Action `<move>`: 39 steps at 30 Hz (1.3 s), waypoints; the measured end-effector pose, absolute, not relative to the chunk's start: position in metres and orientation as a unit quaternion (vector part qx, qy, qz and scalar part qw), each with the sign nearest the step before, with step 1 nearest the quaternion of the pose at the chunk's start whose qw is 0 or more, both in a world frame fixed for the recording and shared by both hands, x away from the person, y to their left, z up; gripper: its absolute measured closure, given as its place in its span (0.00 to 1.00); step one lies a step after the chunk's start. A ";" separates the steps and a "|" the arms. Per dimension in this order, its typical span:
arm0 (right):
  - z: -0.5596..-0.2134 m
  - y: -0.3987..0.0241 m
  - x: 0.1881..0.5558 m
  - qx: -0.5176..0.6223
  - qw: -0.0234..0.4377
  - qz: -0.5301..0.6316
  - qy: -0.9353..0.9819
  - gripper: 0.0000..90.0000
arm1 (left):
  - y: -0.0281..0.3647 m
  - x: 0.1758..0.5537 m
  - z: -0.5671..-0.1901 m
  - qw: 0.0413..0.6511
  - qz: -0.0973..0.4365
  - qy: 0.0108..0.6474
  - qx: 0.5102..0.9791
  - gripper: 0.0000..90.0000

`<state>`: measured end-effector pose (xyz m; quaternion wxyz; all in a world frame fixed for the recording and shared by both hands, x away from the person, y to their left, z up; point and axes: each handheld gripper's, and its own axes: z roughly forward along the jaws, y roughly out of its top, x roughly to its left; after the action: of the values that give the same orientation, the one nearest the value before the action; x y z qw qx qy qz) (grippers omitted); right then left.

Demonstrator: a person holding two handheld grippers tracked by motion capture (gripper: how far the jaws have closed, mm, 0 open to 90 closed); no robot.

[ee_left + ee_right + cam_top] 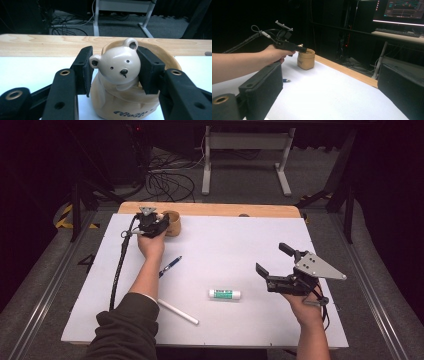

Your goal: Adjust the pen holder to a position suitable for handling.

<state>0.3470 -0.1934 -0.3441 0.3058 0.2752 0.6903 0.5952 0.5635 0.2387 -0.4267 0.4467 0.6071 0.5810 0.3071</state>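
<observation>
Lab: dark room, monitor [403, 8], floor cables [167, 180], test table [210, 209].

- The white bench [225, 260] is brightly and evenly lit from above; the room behind it falls into near black.
- Shadows under things are soft and short.
- The bear pot [120, 75] shows gentle glare on its glaze.
- The near jaws look blurred in both gripper views.

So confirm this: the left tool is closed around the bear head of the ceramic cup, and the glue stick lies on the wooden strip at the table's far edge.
Not quite. The glue stick lies on the white sheet, near the right tool, as the high view shows. The rest holds: the left tool grips the bear head of the ceramic cup.
</observation>
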 end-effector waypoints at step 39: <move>-0.347 -0.185 0.349 0.269 0.298 0.594 0.697 0.08 | 0.182 0.495 -0.404 0.541 0.162 0.475 0.675 0.62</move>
<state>0.3492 -0.1846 -0.3465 0.2985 0.2687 0.6972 0.5938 0.4946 0.1815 -0.4043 0.5407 0.6747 0.4755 0.1623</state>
